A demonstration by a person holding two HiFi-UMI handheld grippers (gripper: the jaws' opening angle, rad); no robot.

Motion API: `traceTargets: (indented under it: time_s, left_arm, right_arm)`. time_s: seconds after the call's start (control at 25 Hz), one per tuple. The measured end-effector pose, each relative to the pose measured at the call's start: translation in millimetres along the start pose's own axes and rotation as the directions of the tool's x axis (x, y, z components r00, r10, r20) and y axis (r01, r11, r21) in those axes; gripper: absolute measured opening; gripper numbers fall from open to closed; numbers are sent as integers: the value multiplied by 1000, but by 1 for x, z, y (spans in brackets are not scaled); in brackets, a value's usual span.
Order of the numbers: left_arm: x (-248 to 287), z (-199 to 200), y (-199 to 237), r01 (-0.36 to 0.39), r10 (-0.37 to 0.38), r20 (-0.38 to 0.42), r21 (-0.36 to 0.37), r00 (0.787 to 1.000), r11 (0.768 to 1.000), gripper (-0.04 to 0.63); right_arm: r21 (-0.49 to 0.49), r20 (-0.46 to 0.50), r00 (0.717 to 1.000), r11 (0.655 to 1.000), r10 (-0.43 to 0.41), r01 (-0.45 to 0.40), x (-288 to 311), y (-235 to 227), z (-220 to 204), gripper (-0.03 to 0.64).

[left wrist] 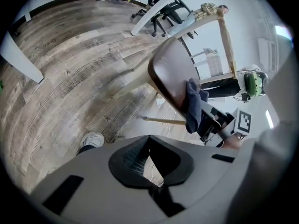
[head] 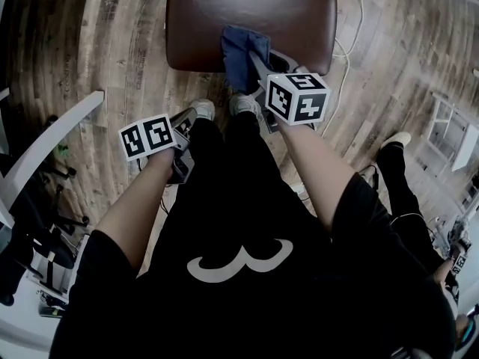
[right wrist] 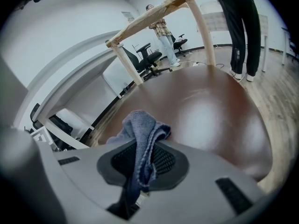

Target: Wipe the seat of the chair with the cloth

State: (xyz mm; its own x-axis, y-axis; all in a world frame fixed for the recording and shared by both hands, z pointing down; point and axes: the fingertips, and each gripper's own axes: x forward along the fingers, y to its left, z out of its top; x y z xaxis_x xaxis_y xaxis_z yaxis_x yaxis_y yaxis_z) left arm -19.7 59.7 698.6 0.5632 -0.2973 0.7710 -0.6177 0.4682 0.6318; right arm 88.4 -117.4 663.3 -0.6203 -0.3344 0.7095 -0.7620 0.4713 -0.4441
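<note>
One blue cloth [head: 241, 49] is bunched up at the front edge of the brown chair seat [head: 247, 6], with a bit drooping over the edge. It's pinched tight between the jaws of the right gripper [right wrist: 140, 167]. The left gripper [left wrist: 149, 160] is off the chair, low beside the person's leg over the wooden floor [head: 82, 43], jaws pretty much closed with nothing in them.

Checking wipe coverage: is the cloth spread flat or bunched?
Bunched: the cloth sits crumpled in the right gripper, at the seat's near edge.
</note>
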Motion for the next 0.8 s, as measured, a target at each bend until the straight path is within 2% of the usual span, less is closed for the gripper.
traceTargets:
  time_s: [0.16, 0.44, 0.8]
  left_arm:
    - [12, -5, -14, 2, -2, -9, 14, 1000, 1000, 12]
    - [28, -17, -27, -14, 16, -42, 47, 999, 999, 12]
    - [55, -28, -61, -1, 11, -82, 118, 997, 993, 12]
  right_arm:
    - [-3, 14, 1000, 1000, -23, 23, -15, -25, 1, 54]
    - [46, 36, 995, 995, -90, 88, -47, -67, -7, 54]
    - [65, 72, 980, 981, -187, 183, -88, -129, -16, 54]
